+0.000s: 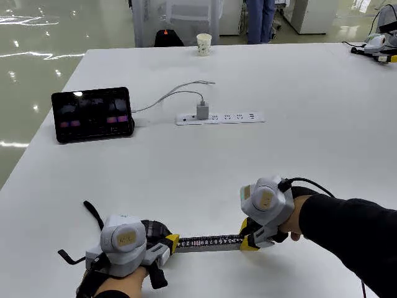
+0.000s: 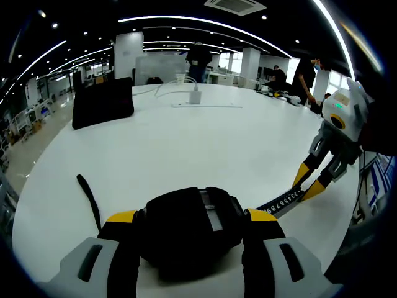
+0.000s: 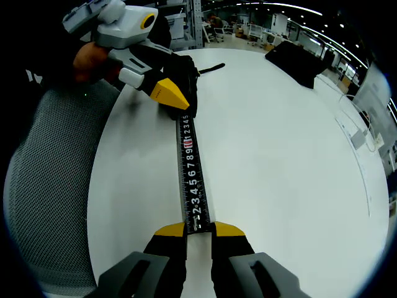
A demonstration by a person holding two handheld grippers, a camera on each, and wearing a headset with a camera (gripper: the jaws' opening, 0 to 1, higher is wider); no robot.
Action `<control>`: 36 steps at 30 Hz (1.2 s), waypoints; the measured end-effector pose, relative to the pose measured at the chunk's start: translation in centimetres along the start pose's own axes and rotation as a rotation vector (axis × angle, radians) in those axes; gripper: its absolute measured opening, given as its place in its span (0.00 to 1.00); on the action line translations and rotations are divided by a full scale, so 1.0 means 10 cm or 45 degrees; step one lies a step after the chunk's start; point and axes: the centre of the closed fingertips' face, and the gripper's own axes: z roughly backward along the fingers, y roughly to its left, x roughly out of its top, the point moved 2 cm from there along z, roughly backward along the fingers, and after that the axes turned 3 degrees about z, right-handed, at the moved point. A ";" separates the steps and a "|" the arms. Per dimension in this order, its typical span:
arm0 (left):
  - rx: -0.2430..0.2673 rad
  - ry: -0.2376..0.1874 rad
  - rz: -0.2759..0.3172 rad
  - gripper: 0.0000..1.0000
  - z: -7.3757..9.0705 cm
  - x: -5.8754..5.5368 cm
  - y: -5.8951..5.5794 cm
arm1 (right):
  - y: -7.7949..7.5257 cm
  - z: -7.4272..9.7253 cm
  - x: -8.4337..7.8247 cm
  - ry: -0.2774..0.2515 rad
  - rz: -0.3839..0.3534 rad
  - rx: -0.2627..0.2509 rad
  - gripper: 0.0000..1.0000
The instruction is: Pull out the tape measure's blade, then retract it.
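Note:
A black tape measure case (image 2: 189,226) lies on the white table, clamped between the yellow-tipped fingers of my left gripper (image 2: 191,217); the same case (image 1: 155,233) sits at the near left in the head view. Its black blade (image 3: 191,177) with white numerals runs out flat across the table to my right gripper (image 3: 198,228), which is shut on the blade's end. In the head view the blade (image 1: 208,242) spans between the left gripper (image 1: 166,245) and the right gripper (image 1: 246,239). A black wrist strap (image 1: 93,214) trails from the case.
A black tablet (image 1: 93,114) stands at the far left, with a white power strip (image 1: 220,117) and charger cable behind the middle. A paper cup (image 1: 203,44) sits at the far edge. Equipment (image 1: 379,46) lies at the far right corner. A person (image 1: 259,18) stands beyond the table.

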 end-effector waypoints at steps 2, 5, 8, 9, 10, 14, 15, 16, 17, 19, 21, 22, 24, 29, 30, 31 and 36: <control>0.000 -0.001 0.000 0.62 0.00 0.00 0.00 | 0.00 -0.01 0.02 -0.001 0.001 -0.001 0.11; -0.001 0.000 0.001 0.62 0.00 0.00 0.00 | 0.01 -0.01 0.03 -0.003 0.002 -0.001 0.11; -0.001 0.001 0.001 0.62 0.00 0.00 0.00 | 0.01 -0.01 0.05 -0.008 0.000 0.000 0.11; 0.000 0.001 0.001 0.62 0.00 0.00 0.00 | 0.01 -0.01 0.05 -0.009 0.000 -0.001 0.11; 0.000 0.001 0.001 0.62 0.00 0.00 0.00 | 0.02 -0.02 0.06 -0.010 0.002 -0.001 0.11; 0.000 0.001 0.001 0.62 0.00 0.00 0.00 | 0.02 -0.02 0.08 -0.015 0.002 0.000 0.11; 0.000 0.001 0.001 0.62 0.00 0.00 0.00 | 0.02 -0.02 0.08 -0.016 0.000 0.000 0.11; 0.000 0.002 0.001 0.62 0.00 0.00 0.00 | 0.02 -0.02 0.09 -0.018 -0.003 0.001 0.11; 0.000 0.001 0.001 0.62 0.00 0.00 0.01 | 0.02 -0.03 0.09 -0.020 -0.007 0.001 0.11; 0.000 0.001 0.001 0.62 0.00 0.00 0.00 | 0.02 -0.04 0.10 -0.019 -0.007 0.001 0.11; 0.000 0.002 0.001 0.62 0.00 0.00 0.00 | 0.01 -0.04 0.11 -0.020 -0.006 0.001 0.11; 0.000 0.002 0.001 0.62 0.00 0.00 0.00 | 0.01 -0.04 0.11 -0.021 -0.006 0.002 0.11; 0.000 0.002 0.001 0.62 0.00 0.00 0.01 | 0.01 -0.05 0.12 -0.024 -0.006 0.003 0.11; -0.001 0.002 0.001 0.62 0.01 0.00 0.00 | 0.01 -0.06 0.14 -0.029 -0.007 0.004 0.11; -0.001 0.002 0.001 0.62 0.01 0.00 0.00 | 0.01 -0.06 0.14 -0.030 -0.009 0.004 0.11; -0.001 0.002 0.001 0.62 0.01 0.00 0.00 | 0.02 -0.06 0.15 -0.032 -0.010 0.004 0.11; 0.000 0.002 0.001 0.62 0.01 0.00 0.00 | 0.02 -0.07 0.17 -0.032 -0.005 0.004 0.11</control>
